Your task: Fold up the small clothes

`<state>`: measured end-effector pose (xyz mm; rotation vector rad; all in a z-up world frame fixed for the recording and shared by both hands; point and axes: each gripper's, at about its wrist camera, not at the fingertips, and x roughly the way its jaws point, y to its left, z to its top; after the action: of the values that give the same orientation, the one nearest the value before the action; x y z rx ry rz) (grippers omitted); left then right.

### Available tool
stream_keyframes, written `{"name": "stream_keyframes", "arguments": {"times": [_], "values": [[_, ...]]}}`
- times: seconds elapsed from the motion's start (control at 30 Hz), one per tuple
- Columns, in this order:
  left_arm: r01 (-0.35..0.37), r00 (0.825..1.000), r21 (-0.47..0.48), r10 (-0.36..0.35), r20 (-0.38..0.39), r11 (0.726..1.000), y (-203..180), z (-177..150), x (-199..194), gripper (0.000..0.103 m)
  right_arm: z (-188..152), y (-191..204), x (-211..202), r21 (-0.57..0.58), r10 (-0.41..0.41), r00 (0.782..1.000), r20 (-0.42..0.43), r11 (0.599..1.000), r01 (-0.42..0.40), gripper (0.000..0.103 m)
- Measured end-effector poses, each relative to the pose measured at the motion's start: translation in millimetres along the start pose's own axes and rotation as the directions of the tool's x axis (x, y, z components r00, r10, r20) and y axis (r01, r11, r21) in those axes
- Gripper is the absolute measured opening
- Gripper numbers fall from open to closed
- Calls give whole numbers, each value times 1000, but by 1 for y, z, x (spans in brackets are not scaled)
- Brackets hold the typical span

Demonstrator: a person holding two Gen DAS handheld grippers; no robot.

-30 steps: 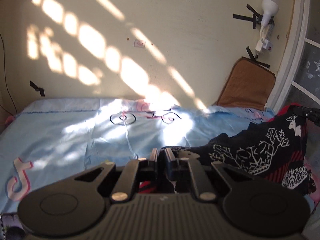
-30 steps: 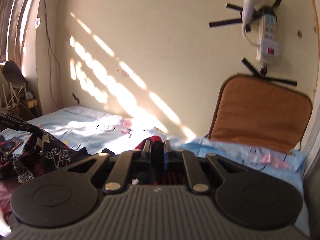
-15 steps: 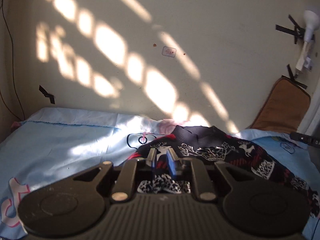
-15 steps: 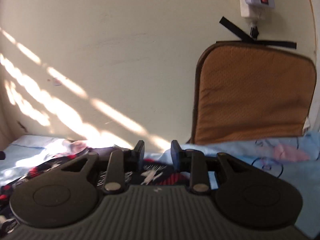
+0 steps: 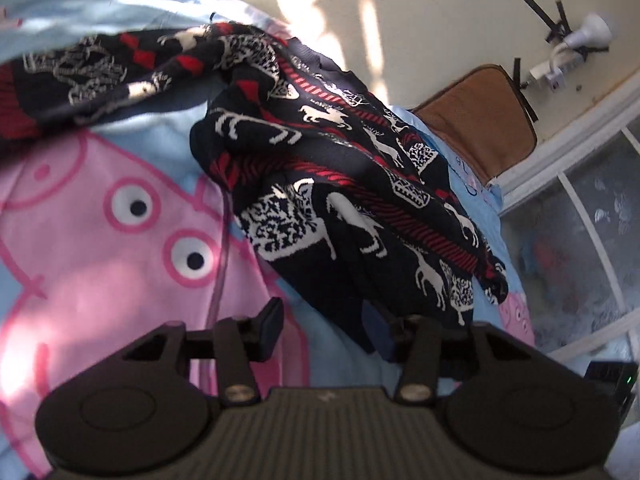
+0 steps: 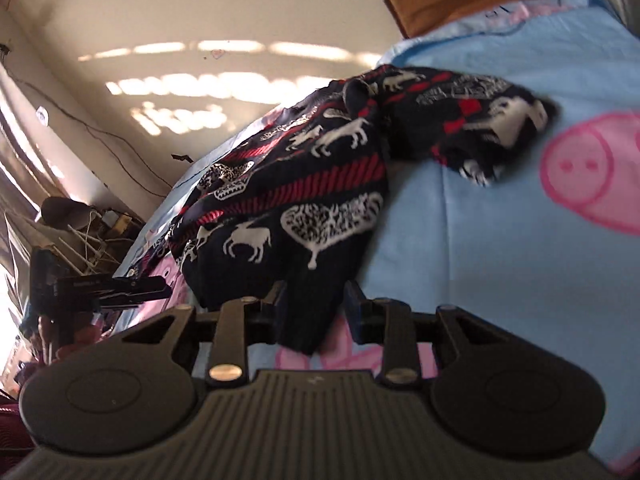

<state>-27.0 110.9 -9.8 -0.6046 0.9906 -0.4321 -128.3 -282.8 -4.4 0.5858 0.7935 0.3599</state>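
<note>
Blue bedsheet (image 5: pixel 168 128), patterned sweater (image 5: pixel 360 200) sprawled diagonally, hem nearest

Pretty clearly someone's bedroom at home: a bed (image 5: pixel 120 240) with a light blue cartoon pig sheet, a brown cushion (image 5: pixel 480 120) propped against the cream wall (image 6: pixel 200 8), a power strip (image 5: pixel 552 74) taped up there, sun stripes, and a frosted window (image 5: pixel 592 240) alongside.
</note>
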Motion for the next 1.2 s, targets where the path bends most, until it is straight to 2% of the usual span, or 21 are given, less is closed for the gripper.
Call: {"name": "stream_keyframes", "arguments": {"times": [0.07,0.13,0.2,0.27,0.3,0.37,0.43,0.53,0.6,0.7,0.8,0.87,0.93,1.0,1.03,1.1,1.17,1.2], "values": [[24,999,-61,-23,23,998,2,4,9,46,-6,-5,6,50,0,1000,-17,999,1,35],[30,999,-93,-27,34,995,1,7,17,41,-7,-6,15,62,-9,1000,-24,998,11,36],[3,1000,-128,1,29,992,-1,9,30,9,-7,-2,25,63,16,1000,0,998,-16,37],[-6,999,-136,10,34,991,-3,8,31,9,-2,-2,37,60,37,999,9,997,-38,37],[-12,999,-122,16,34,992,-6,7,27,8,-1,3,43,52,43,999,1,998,-43,30],[-6,999,-97,10,40,995,-9,3,12,8,1,9,50,21,14,1000,-25,1000,-14,6],[4,998,-75,0,58,997,-12,-1,-13,8,6,13,40,-6,28,1000,-7,1000,-28,6],[-4,993,-6,5,119,1000,-19,-10,-69,8,13,25,-4,-46,60,995,80,997,-56,6],[-37,984,31,31,175,999,-22,-17,-112,7,14,31,-37,-71,47,990,133,997,-38,6],[-70,979,36,61,195,997,-20,-32,-149,7,4,36,-68,-82,11,988,155,997,2,6],[-107,980,53,96,173,993,-17,-52,-151,7,-19,32,-71,-79,-22,994,110,996,31,6],[-166,981,61,159,110,984,-8,-60,-132,8,-32,24,-54,-62,-64,995,71,996,69,6],[-277,961,66,274,43,959,3,-66,-109,8,-40,16,-30,-53,-152,988,24,987,153,10],[-318,948,45,318,-1,947,15,-66,-104,8,-37,4,-25,-28,-161,987,15,987,161,12],[-306,952,26,306,7,952,23,-64,-111,8,-32,-1,-29,3,-149,988,40,989,149,14],[-295,951,10,293,95,955,24,-56,-136,9,-18,-10,-43,57,-142,980,140,989,135,20],[-283,940,-2,278,197,959,22,-44,-158,10,-1,-17,-51,87,-183,954,238,982,167,23],[-275,936,-6,269,225,961,20,-38,-163,10,7,-19,-51,87,-214,938,272,976,198,27]]}}
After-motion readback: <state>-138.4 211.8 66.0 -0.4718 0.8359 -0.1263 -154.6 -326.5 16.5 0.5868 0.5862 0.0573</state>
